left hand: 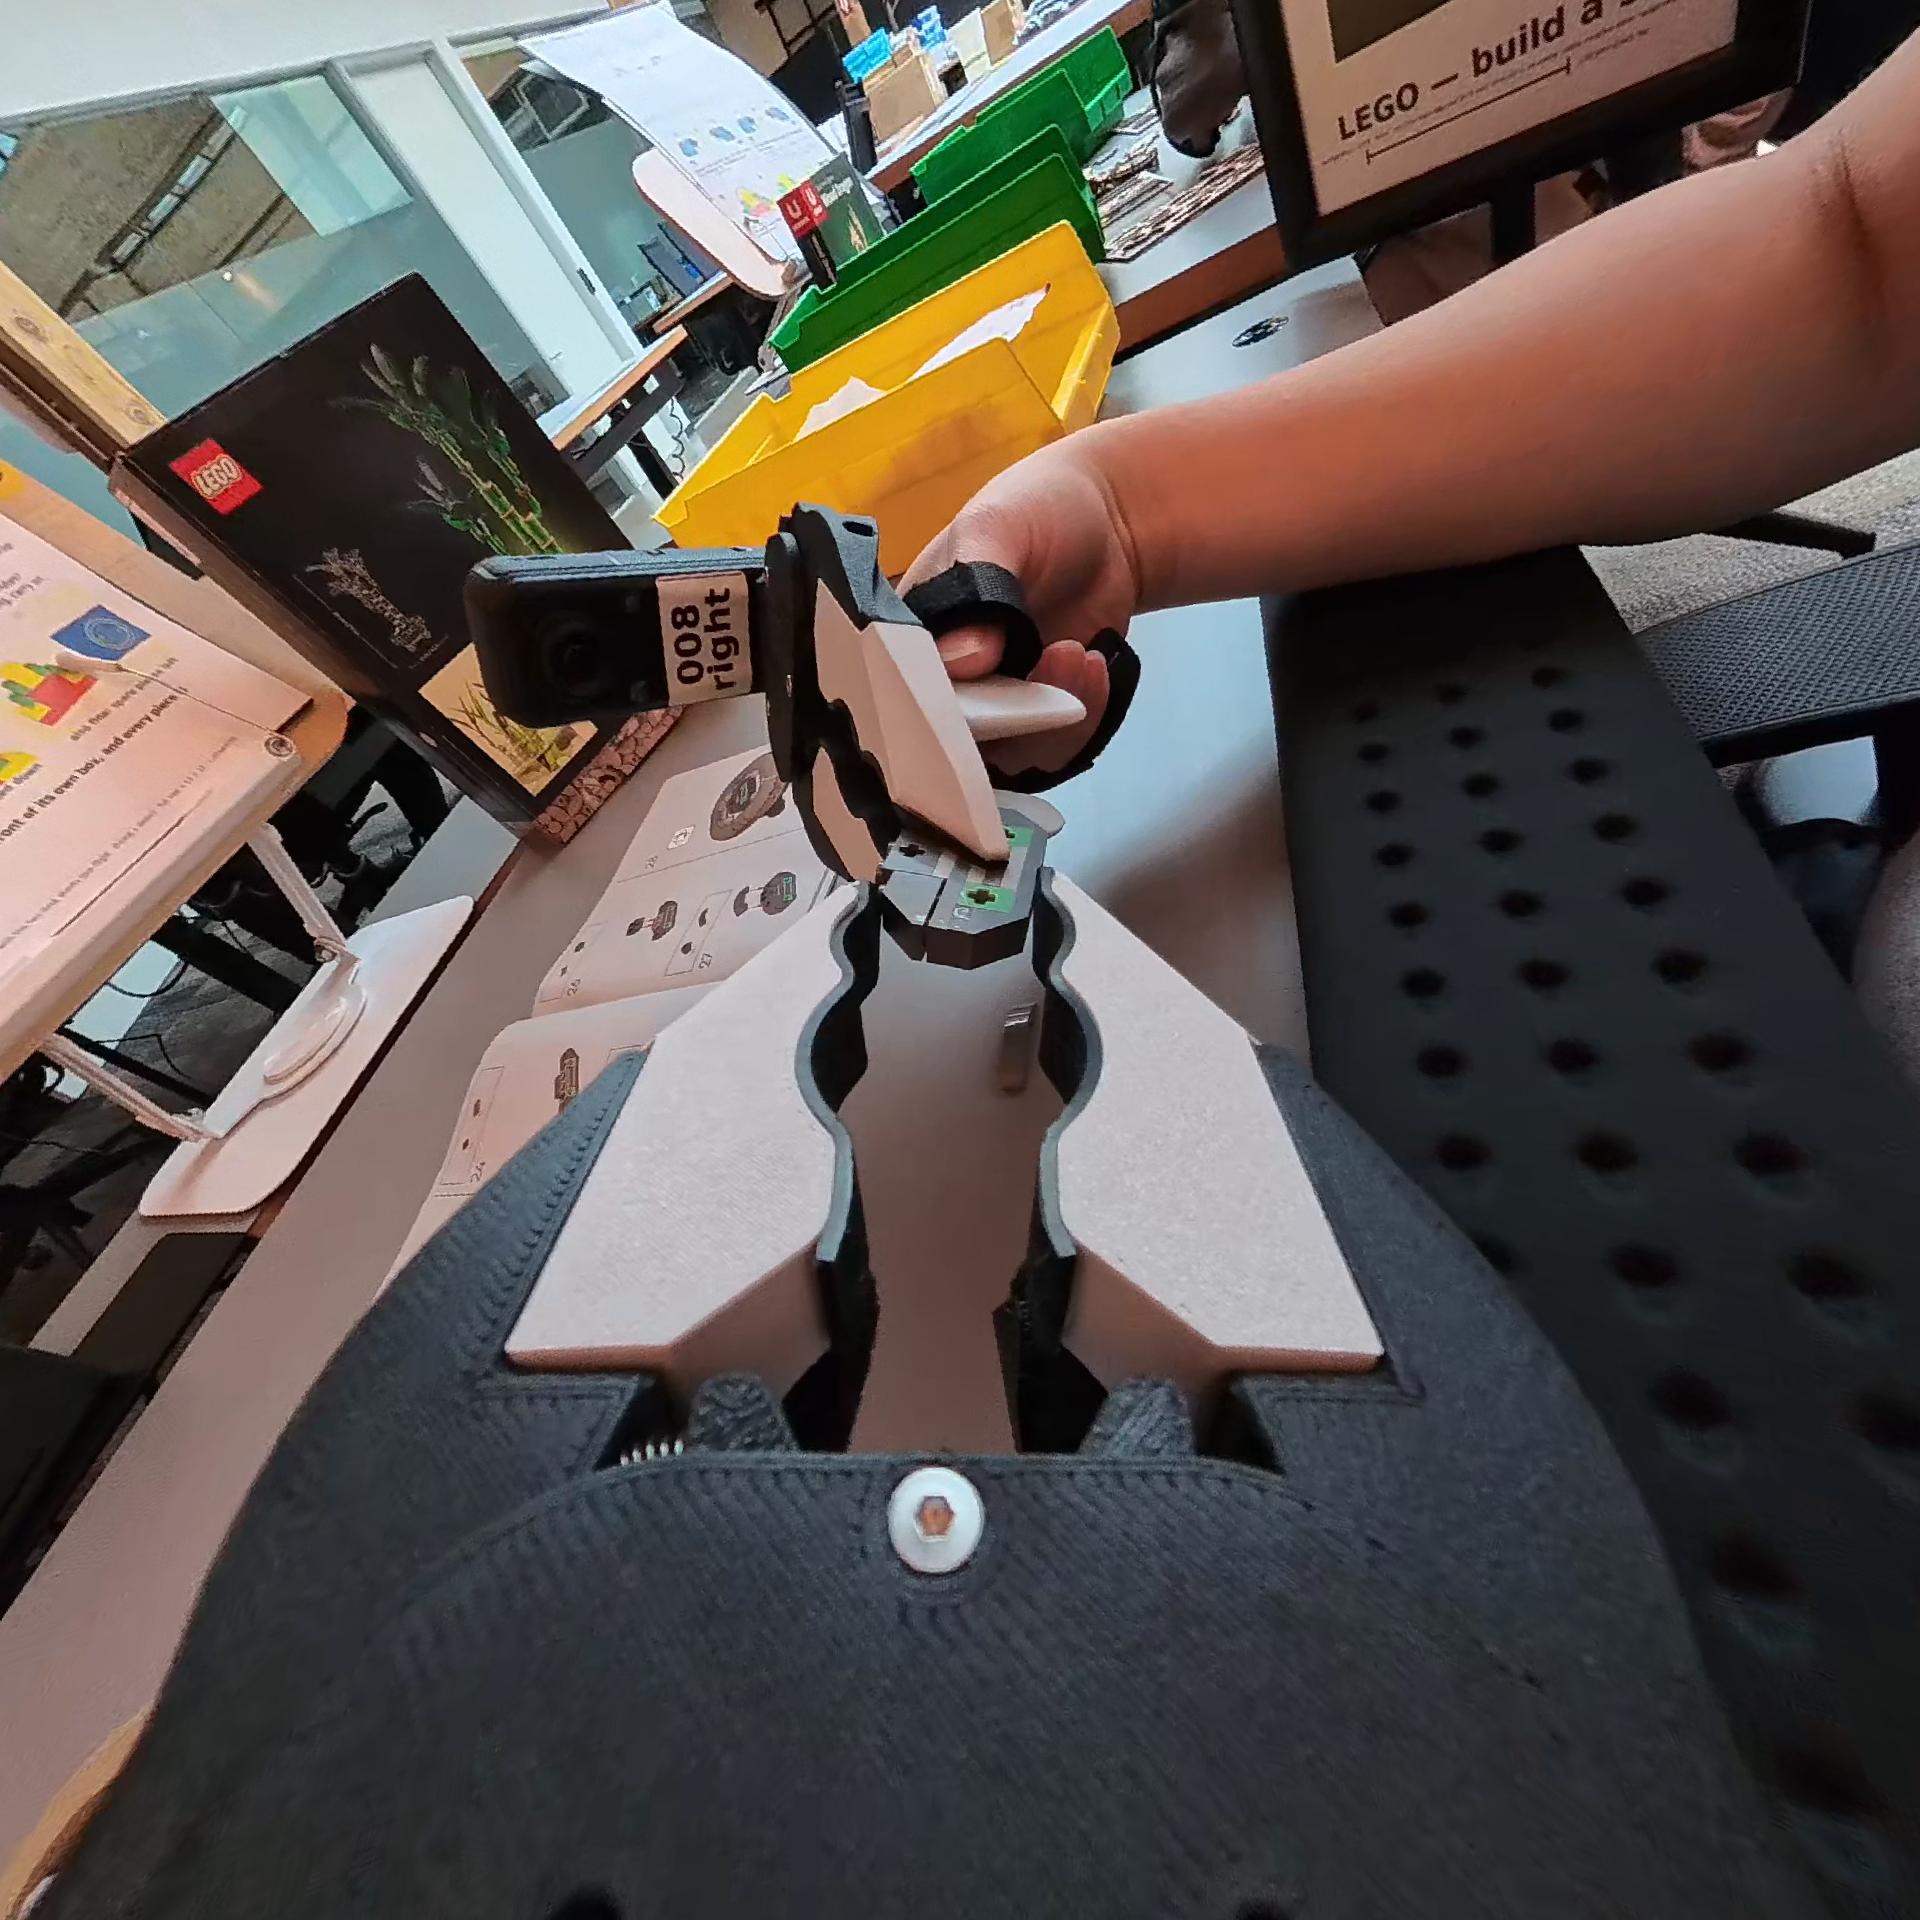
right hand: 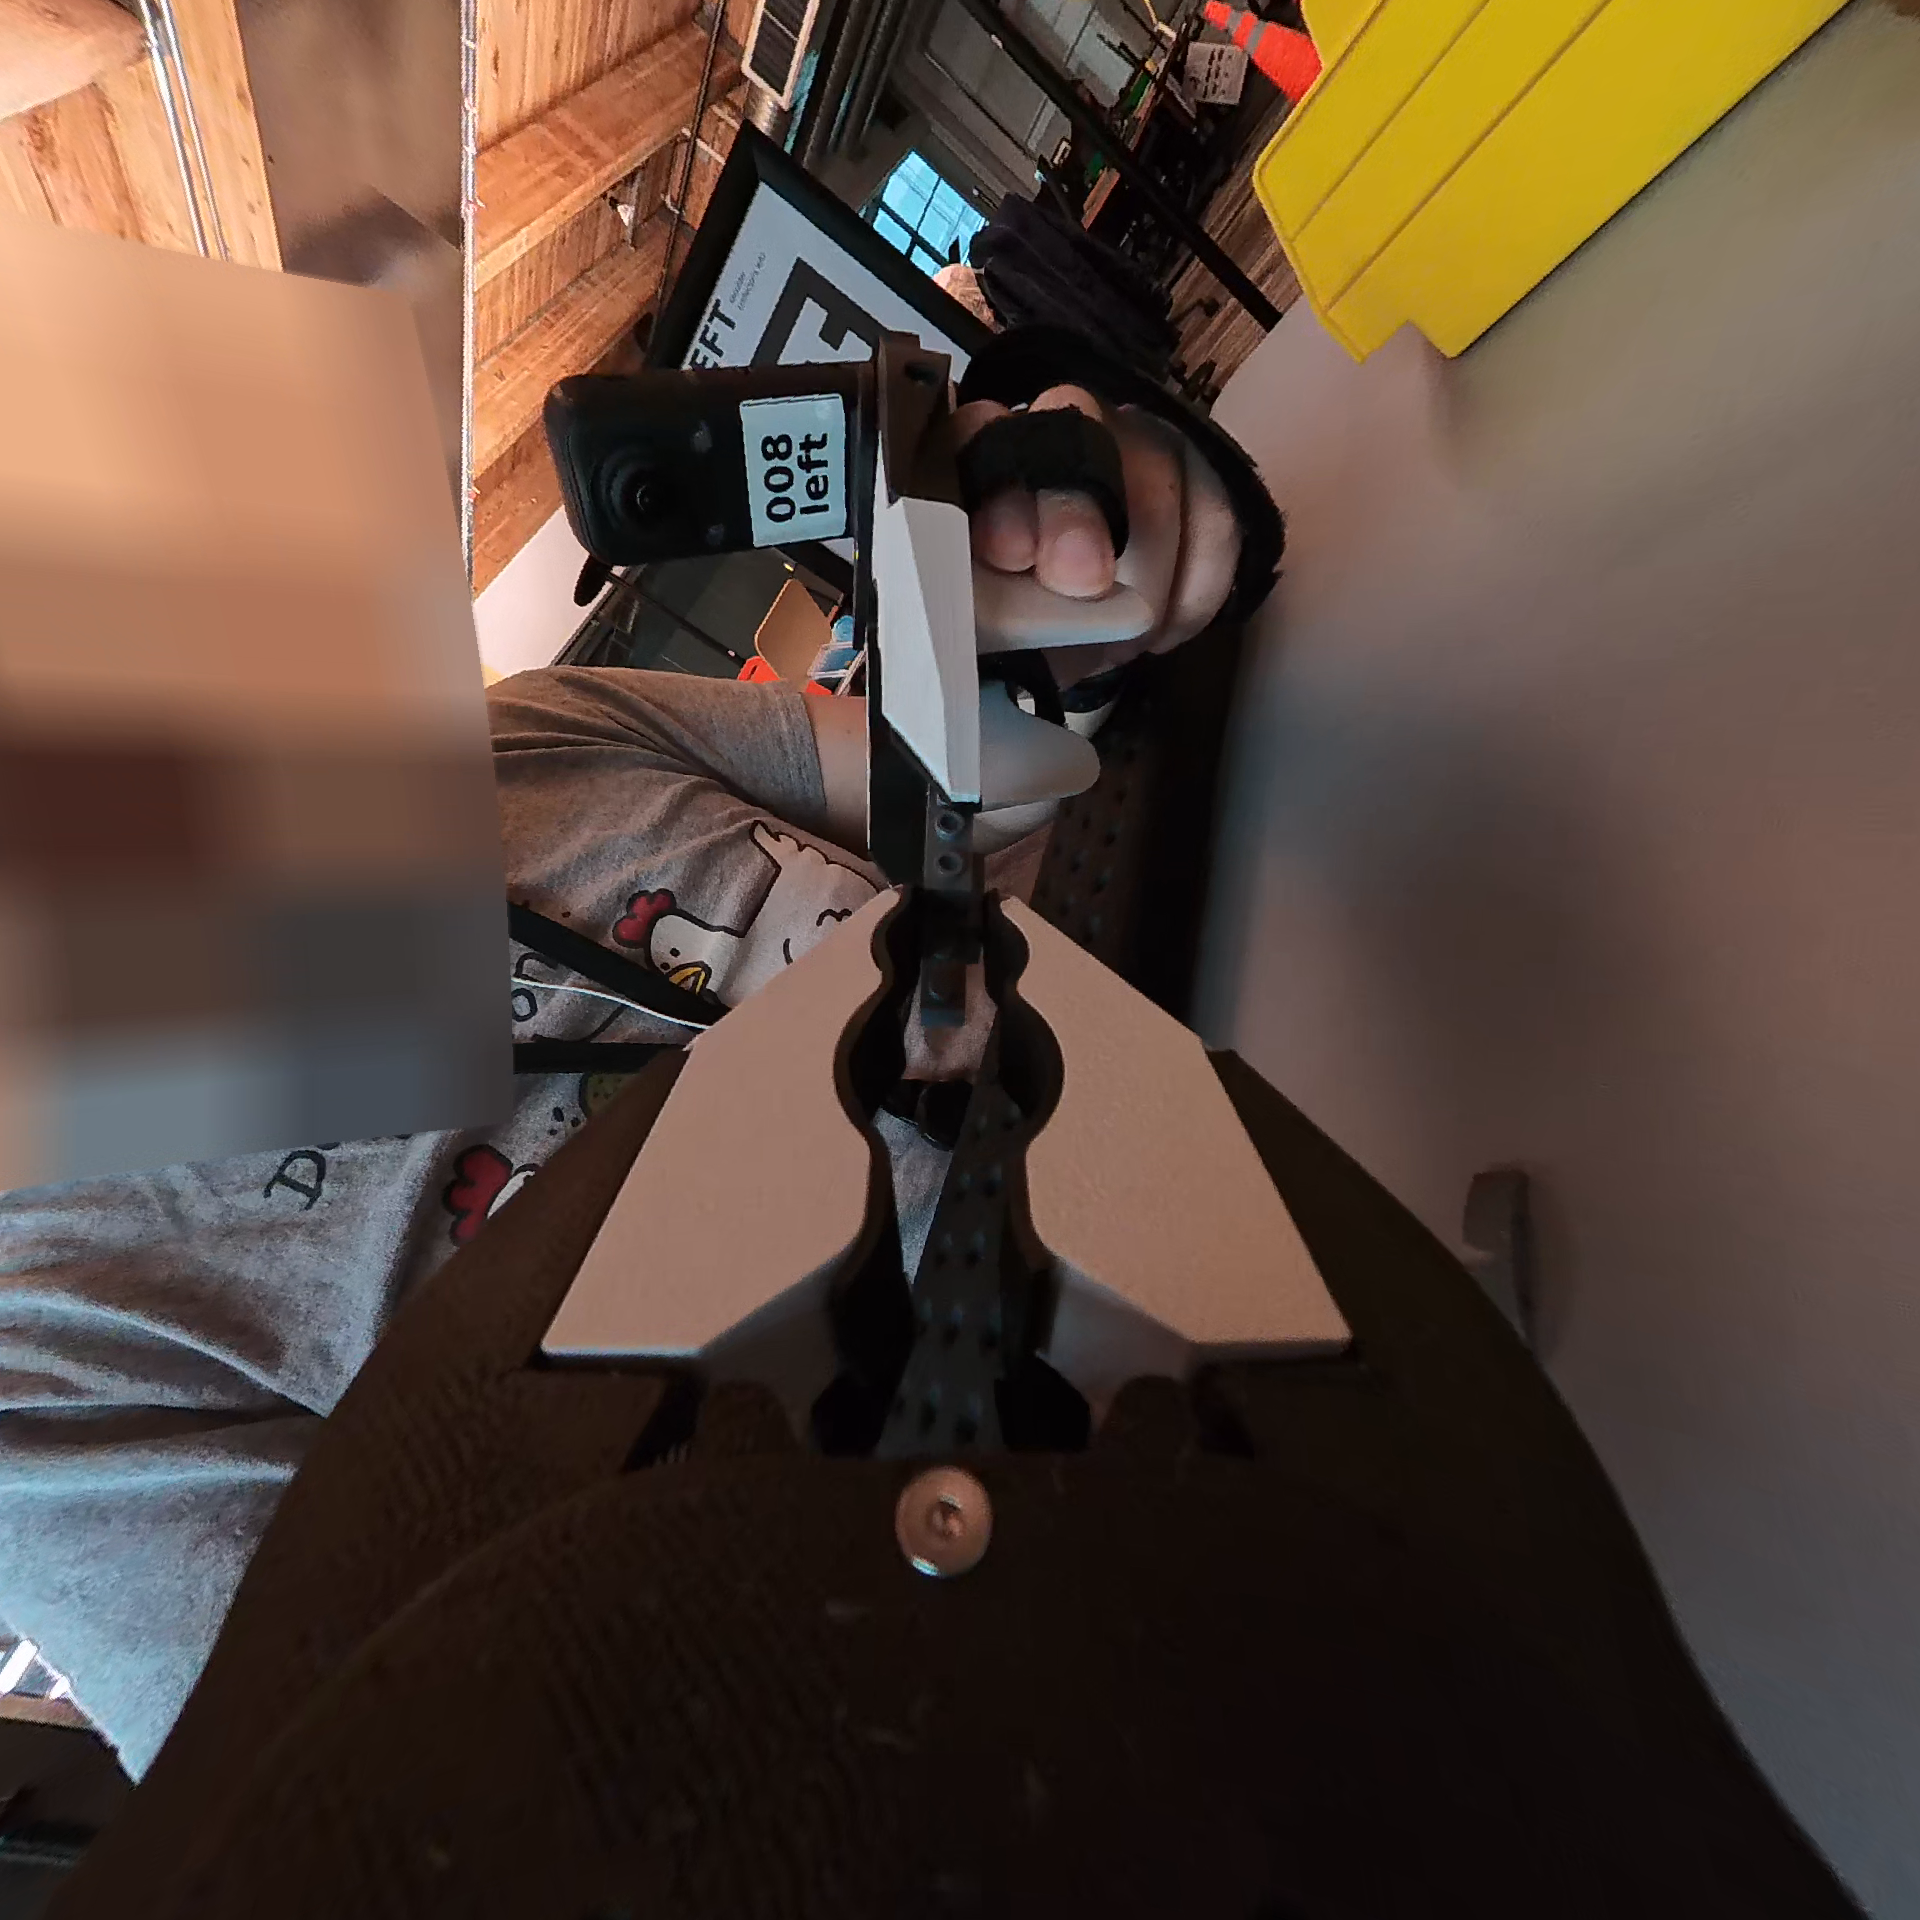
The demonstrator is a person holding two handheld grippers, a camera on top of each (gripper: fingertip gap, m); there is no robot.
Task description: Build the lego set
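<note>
While we look from the left, our left tool [left hand: 951,914] pinches the dark lego piece [left hand: 961,904] at twelve o'clock; the right tool [left hand: 935,847] nips its top. From the right, our right tool [right hand: 940,935] pinches its thin edge. It's light, hard and snaps apart, so we hold the sides.

Glossy yellow plastic bin [left hand: 914,416]
</note>
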